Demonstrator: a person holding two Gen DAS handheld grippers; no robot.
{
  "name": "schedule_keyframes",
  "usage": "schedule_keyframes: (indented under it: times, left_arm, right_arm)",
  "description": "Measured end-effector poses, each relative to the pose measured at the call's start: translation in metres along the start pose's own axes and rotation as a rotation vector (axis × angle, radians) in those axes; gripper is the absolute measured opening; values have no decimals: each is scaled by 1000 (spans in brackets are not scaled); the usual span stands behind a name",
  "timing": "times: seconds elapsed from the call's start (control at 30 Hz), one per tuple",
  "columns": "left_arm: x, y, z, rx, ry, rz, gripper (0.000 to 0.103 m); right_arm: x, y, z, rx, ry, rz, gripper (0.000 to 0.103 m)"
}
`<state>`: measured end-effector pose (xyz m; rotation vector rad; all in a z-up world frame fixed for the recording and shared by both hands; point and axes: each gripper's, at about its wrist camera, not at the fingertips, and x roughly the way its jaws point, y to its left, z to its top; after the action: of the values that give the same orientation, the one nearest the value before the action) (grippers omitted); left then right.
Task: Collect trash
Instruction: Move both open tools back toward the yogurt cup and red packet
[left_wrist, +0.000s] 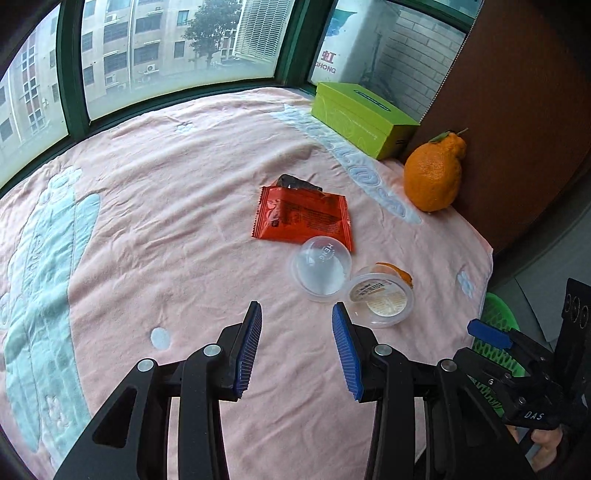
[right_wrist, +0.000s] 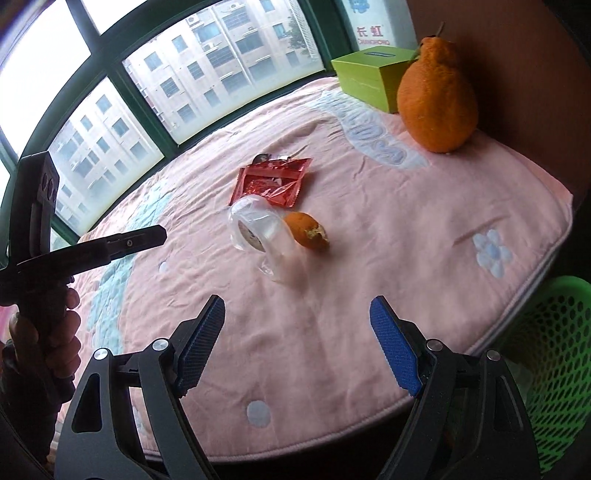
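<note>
Pink towel (left_wrist: 147, 206) covers my table; wrapper (left_wrist: 304, 218) and cups (left_wrist: 319, 271) lie at twelve o'clock. Left gripper (left_wrist: 297, 347) and right gripper (right_wrist: 297, 343) both stand apart, empty. Thin clear cups may slip or crush under my pads.

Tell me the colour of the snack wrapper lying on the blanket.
The snack wrapper is red with dark print, torn open at one end; the left wrist view shows it best.

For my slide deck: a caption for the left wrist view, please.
Open left gripper hovers over pink cloth near clear plastic cup, red wrapper.
</note>
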<state>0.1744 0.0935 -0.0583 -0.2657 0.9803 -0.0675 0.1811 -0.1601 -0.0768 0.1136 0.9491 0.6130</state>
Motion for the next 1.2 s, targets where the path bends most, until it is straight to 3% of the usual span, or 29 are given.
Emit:
schedule_keyframes:
  times: [0.5, 1.07, 1.2]
  left_arm:
    - [17, 29, -3, -48, 30, 7, 39]
    - [29, 40, -4, -69, 53, -2, 39]
    - [30, 41, -5, -73, 55, -2, 39]
  right_arm:
    - [49, 27, 43, -138, 25, 76, 67]
    - [83, 43, 55, -279, 76, 60, 64]
    - [85, 47, 53, -314, 81, 41, 56]
